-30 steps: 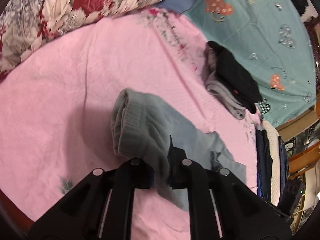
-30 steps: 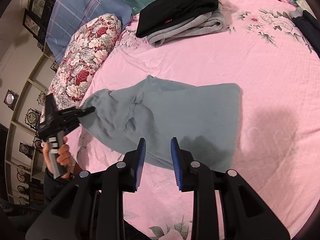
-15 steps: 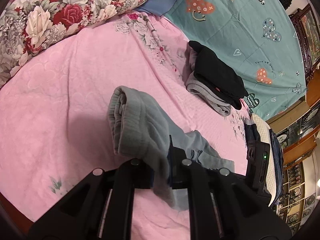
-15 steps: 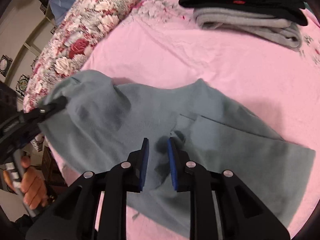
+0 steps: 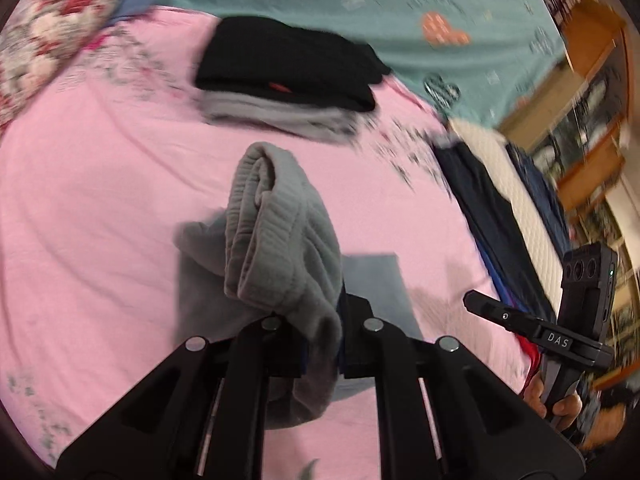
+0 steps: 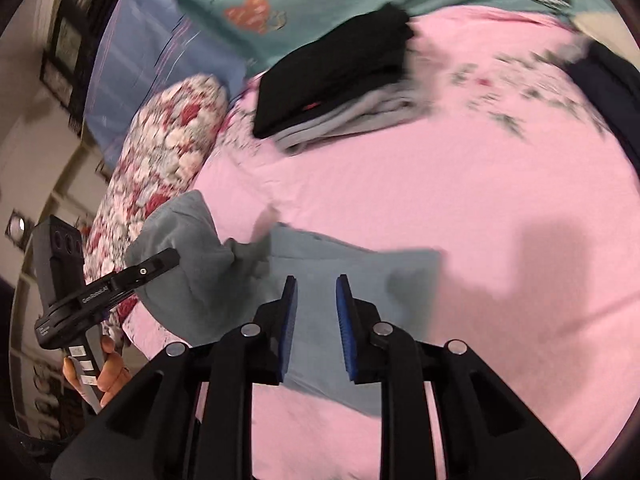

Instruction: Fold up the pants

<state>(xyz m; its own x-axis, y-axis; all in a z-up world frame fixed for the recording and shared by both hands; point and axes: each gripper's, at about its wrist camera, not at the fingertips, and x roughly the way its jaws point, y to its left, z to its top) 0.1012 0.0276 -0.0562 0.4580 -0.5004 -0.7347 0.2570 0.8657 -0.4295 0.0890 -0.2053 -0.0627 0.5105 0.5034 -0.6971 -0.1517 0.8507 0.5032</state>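
Observation:
Grey-blue pants lie partly folded on the pink bedsheet. My left gripper is shut on the ribbed waistband end of the pants and holds it lifted above the sheet; it also shows in the right wrist view at the left. My right gripper is open and empty, hovering just above the flat part of the pants; it also shows in the left wrist view at the right.
A folded stack of black and grey clothes lies further back on the bed. A floral pillow is at the left, dark folded garments along the right edge, a teal blanket behind.
My right gripper has opened and drawn back from the pants. My left gripper has swung to the right with the waistband, so the pants are now more bunched and folded.

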